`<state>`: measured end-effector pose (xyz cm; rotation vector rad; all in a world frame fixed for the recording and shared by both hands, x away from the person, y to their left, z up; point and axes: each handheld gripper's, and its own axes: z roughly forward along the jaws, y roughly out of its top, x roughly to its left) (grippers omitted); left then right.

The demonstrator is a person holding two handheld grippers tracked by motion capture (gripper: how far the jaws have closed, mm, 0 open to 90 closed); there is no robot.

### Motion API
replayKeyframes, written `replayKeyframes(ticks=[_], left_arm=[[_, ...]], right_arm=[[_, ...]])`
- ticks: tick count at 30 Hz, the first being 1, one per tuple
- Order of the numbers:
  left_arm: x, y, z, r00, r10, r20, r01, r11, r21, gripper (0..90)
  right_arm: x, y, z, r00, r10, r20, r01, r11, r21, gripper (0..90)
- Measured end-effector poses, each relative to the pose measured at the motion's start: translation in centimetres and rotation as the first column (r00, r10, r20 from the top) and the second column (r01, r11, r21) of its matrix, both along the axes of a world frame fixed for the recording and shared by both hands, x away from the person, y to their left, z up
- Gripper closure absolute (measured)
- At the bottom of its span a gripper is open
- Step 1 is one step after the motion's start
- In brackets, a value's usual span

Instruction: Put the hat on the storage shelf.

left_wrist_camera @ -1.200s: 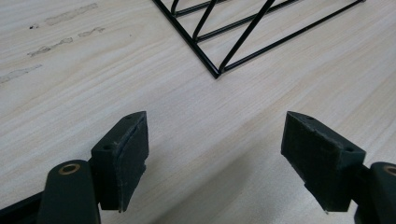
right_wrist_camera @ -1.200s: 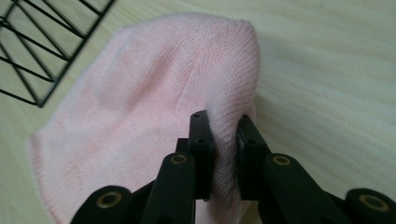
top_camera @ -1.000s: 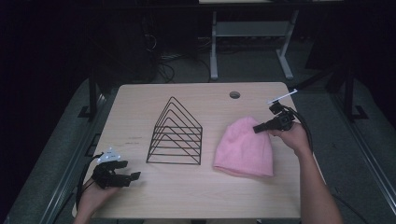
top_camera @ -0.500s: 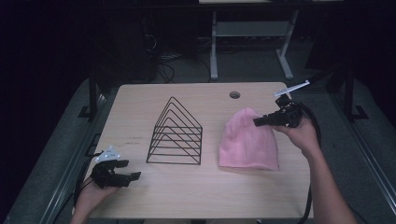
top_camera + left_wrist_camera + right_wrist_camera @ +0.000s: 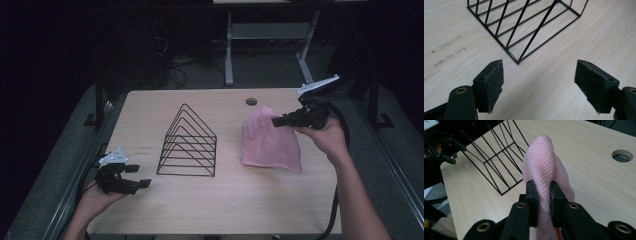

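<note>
In the high view, the left gripper sits at about 8 o'clock on the surface, close to the left edge and the near edge. Its jaws are wide apart and hold nothing. In the left gripper view, bare wood lies between the 2 jaws, and a corner of the black wire rack is just ahead of them at 12 o'clock, not touching.

The wire rack stands in the middle of the surface, shaped like a row of triangles. There is open wood all around it, with lots of room in front toward 6 o'clock.

At about 3 o'clock from the rack is the pink knit hat. Its top is lifted up into a peak, and its bottom edge rests on the wood. The right gripper pinches the hat near the top, from the 3 o'clock side. In the right gripper view, the jaws are squeezed tight on a fold of the pink hat.

A round hole lies behind the hat, near the far edge.
</note>
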<state>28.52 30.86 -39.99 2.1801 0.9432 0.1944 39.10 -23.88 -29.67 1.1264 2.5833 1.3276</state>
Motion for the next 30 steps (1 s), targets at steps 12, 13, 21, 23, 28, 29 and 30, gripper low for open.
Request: replayKeyframes(ticks=[12, 13, 21, 23, 28, 29, 30], left_arm=[[0.8, -0.7, 3.5, 0.9970, -0.076, 0.015, 0.077, 0.9970, -0.013, 22.0], [0.9, -0.8, 3.8, 0.9967, -0.080, 0.014, 0.080, 0.9967, -0.011, 21.9], [1.4, -1.3, 5.6, 0.9925, -0.119, 0.026, 0.120, 0.9927, -0.017, 20.9], [1.6, -1.5, 6.1, 0.9916, -0.126, 0.028, 0.127, 0.9919, -0.014, 20.7], [2.2, -2.4, 7.5, 0.9872, -0.156, 0.033, 0.157, 0.9873, -0.025, 20.6], [2.3, -2.5, 7.8, 0.9862, -0.162, 0.033, 0.163, 0.9863, -0.025, 20.6], [2.4, -2.7, 8.0, 0.9855, -0.167, 0.033, 0.167, 0.9857, -0.021, 20.6]], right_arm=[[-0.4, 0.4, 3.1, 0.9986, 0.006, 0.052, -0.007, 1.000, 0.020, 80.5], [-0.4, 0.5, 3.4, 0.9982, 0.009, 0.059, -0.010, 1.000, 0.021, 80.5], [-0.5, 1.2, 5.5, 0.9951, 0.020, 0.097, -0.022, 1.000, 0.021, 80.5], [-0.5, 1.5, 6.1, 0.9942, 0.023, 0.105, -0.026, 0.999, 0.023, 80.5], [-0.7, 2.3, 8.0, 0.9898, 0.042, 0.136, -0.045, 0.999, 0.017, 80.5], [-0.7, 2.5, 8.3, 0.9889, 0.047, 0.141, -0.051, 0.998, 0.022, 80.5], [-0.8, 2.6, 8.7, 0.9888, 0.049, 0.141, -0.052, 0.998, 0.022, 80.5]])
